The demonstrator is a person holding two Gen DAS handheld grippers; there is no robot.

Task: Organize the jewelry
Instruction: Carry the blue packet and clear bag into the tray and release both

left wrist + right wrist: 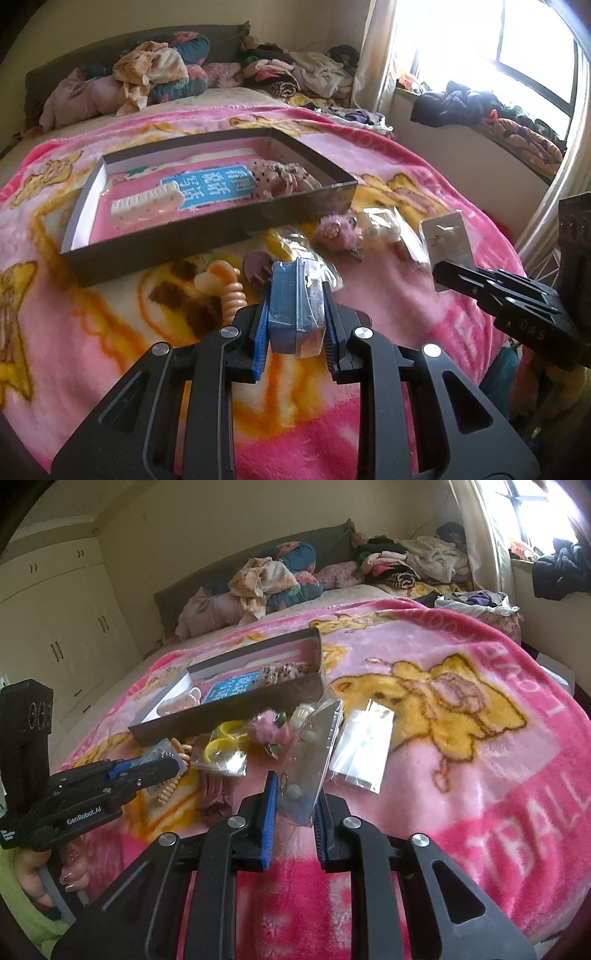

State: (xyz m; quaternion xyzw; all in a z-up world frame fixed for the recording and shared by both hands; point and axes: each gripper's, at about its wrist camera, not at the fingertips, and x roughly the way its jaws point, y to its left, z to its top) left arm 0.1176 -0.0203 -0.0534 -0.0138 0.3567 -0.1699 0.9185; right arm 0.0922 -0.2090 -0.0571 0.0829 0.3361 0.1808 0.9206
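My left gripper [295, 295] is shut on a small blue box [291, 306] in clear wrap, held above the pink blanket in front of the dark shallow box [207, 236]. That box holds a pink comb [147, 206] and a frilly scrunchie [284, 177]. My right gripper [295, 794] is shut on a clear plastic packet [310, 749] with pale earrings inside. A peach spiral hair tie [229, 288], a yellow bangle packet [221, 746], a pink fluffy clip [266, 727] and a silver earring card [364, 746] lie on the blanket.
The bed has a pink cartoon blanket [461, 738]. Piles of clothes [162, 74] lie at the headboard and on the window sill [498, 118]. White wardrobes [55, 635] stand at the left. The right gripper also shows in the left wrist view [443, 273].
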